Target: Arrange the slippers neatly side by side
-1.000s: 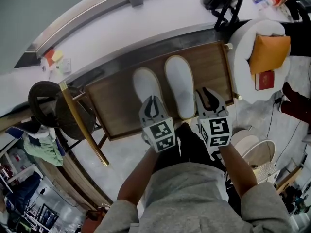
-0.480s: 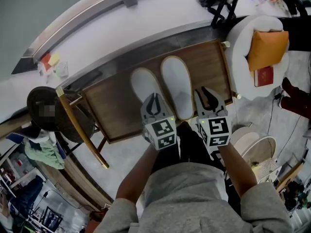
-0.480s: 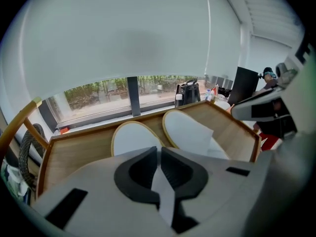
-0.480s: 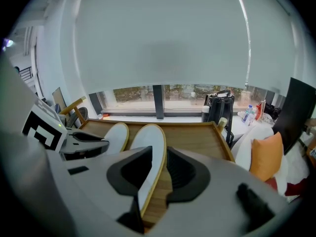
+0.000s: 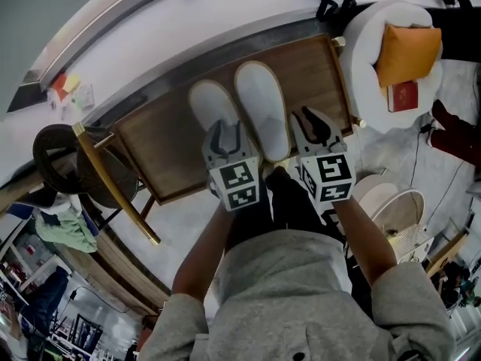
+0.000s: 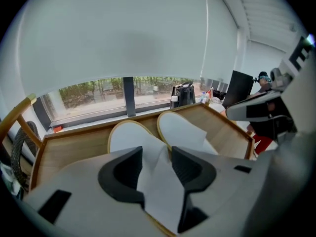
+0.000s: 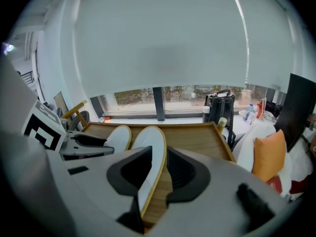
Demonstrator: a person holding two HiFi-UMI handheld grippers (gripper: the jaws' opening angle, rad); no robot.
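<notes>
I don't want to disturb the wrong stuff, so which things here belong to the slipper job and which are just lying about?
For the job:
left slipper
right slipper
table
left gripper, jaws opening, left slipper between them
right gripper, jaws apart

Lying about:
cushion
armchair
wooden chair

Left slipper (image 5: pixel 209 105): heel end hidden under left hand-held gripper (image 5: pixel 228 130), jaws opening round it. Right slipper (image 7: pixel 147 139): heel hidden behind right hand-held gripper (image 7: pixel 158 164). Black item (image 5: pixel 331 2): cut by head view's top edge, kind unclear. Red book (image 5: pixel 404 95): print too small.
</notes>
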